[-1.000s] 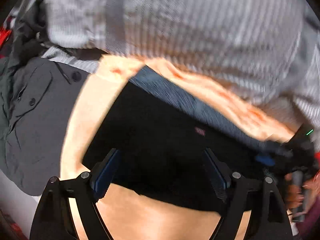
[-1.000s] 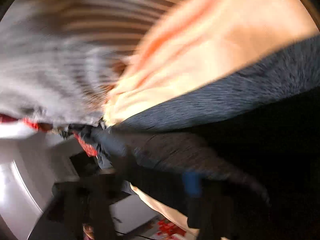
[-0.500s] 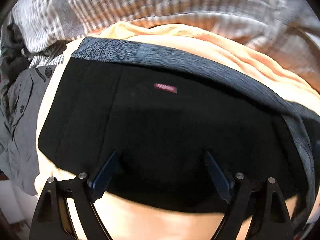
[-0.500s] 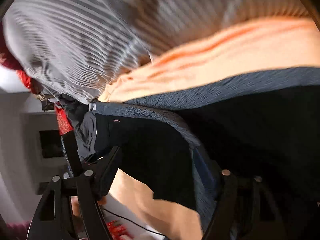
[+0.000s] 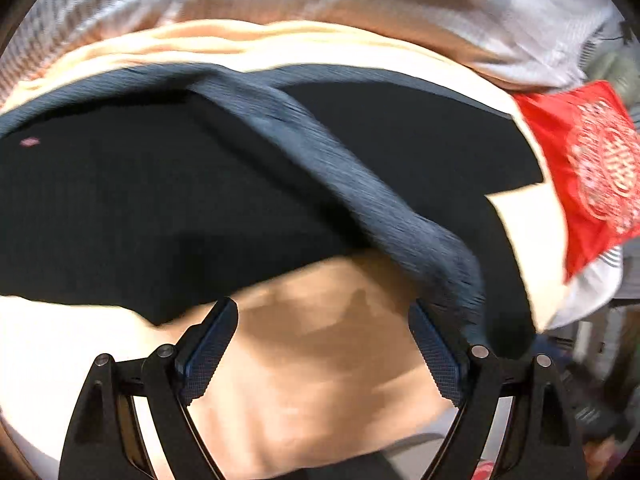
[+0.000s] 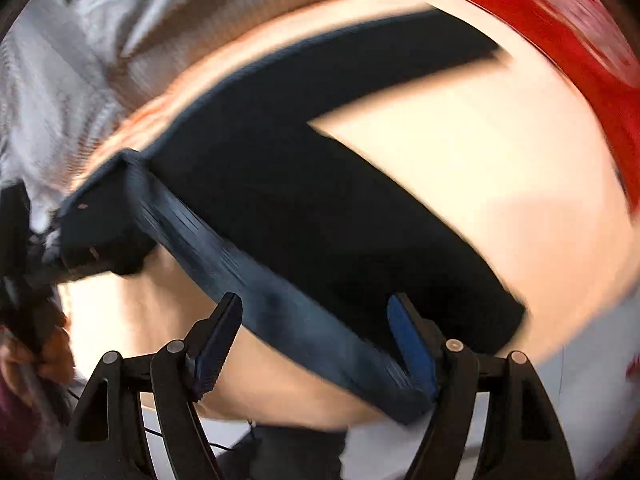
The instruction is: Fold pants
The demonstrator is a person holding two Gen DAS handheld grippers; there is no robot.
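Observation:
Black pants [image 5: 160, 208] with a blue-grey ribbed waistband [image 5: 352, 184] lie on a pale orange cloth [image 5: 320, 380]. In the right wrist view the pants [image 6: 312, 208] spread two legs apart in a V, and the waistband [image 6: 288, 312] runs between the fingers. My left gripper [image 5: 324, 344] is open, just below the pants' near edge; its right finger [image 5: 436, 352] is next to the waistband end. My right gripper [image 6: 316, 332] is open around the waistband, jaws wide apart, with the band lying against the right finger [image 6: 412, 344].
A grey striped garment [image 5: 400, 4] lies bunched behind the pants. A red printed cloth [image 5: 588, 168] lies at the right, also in the right wrist view [image 6: 580, 40]. A hand and dark gear [image 6: 28, 320] sit at the left edge there.
Both views have swung right. The pants now lie more spread, with the legs and the red cloth in sight. The left gripper has pulled back off the black fabric.

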